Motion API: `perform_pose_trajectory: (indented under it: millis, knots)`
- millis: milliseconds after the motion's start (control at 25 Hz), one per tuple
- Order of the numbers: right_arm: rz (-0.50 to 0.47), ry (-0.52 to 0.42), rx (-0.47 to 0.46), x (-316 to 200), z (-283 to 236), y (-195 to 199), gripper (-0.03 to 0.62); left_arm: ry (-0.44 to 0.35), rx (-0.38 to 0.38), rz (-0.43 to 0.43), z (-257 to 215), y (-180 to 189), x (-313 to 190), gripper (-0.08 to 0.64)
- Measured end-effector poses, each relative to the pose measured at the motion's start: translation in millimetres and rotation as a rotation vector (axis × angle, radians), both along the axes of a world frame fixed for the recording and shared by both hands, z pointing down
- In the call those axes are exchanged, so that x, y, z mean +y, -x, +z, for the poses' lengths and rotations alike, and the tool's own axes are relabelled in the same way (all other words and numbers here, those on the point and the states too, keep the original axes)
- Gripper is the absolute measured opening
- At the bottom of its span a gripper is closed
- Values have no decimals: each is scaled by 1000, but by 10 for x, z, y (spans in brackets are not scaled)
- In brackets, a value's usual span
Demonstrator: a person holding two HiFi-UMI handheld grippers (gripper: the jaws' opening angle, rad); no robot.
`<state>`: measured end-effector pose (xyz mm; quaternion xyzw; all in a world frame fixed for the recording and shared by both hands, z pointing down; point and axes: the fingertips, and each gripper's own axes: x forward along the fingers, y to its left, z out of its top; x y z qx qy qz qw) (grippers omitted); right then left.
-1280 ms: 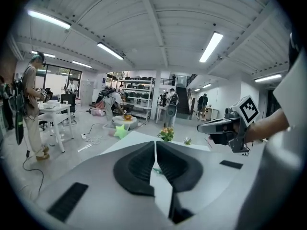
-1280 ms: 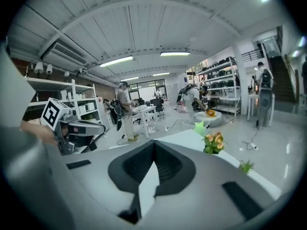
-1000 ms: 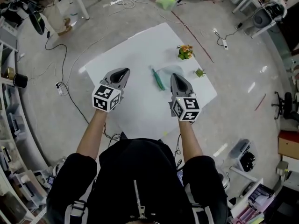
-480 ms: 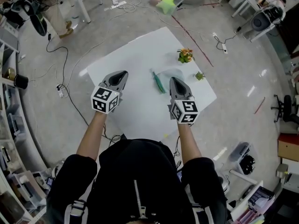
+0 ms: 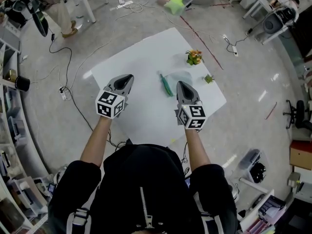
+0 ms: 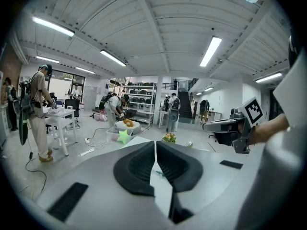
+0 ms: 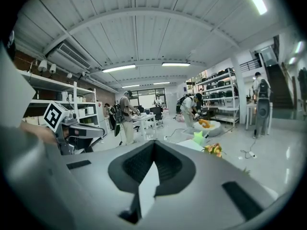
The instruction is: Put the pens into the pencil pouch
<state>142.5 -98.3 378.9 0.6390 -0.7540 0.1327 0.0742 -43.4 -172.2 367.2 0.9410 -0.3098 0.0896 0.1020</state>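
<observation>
Down on the white worktop [image 5: 141, 57], the head view shows a green pen [image 5: 165, 84] lying between the two tongs and touching neither. Just beside the pen, on its far right, sits a pale see-through pouch [image 5: 180, 76]. A small bunch of flowers [image 5: 194, 57] and a little green plant [image 5: 209, 78] stand beyond it. The left tongs [image 5: 127, 77] and right tongs [image 5: 181, 85] hover over the near part of the worktop.

Left gripper view: the jaws are pressed together with nothing in them, and a sliver of the pen shows past the tips.

Right gripper view: the jaws are likewise closed and empty, with the bunch of flowers ahead to the right.
</observation>
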Motion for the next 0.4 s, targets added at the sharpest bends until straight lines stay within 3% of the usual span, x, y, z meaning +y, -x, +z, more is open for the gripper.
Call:
perform_pose_trajectory:
  millis: [400]
  knots:
    - [-6, 6, -2, 5, 26, 29, 9, 6, -4, 0, 32, 21, 13, 32]
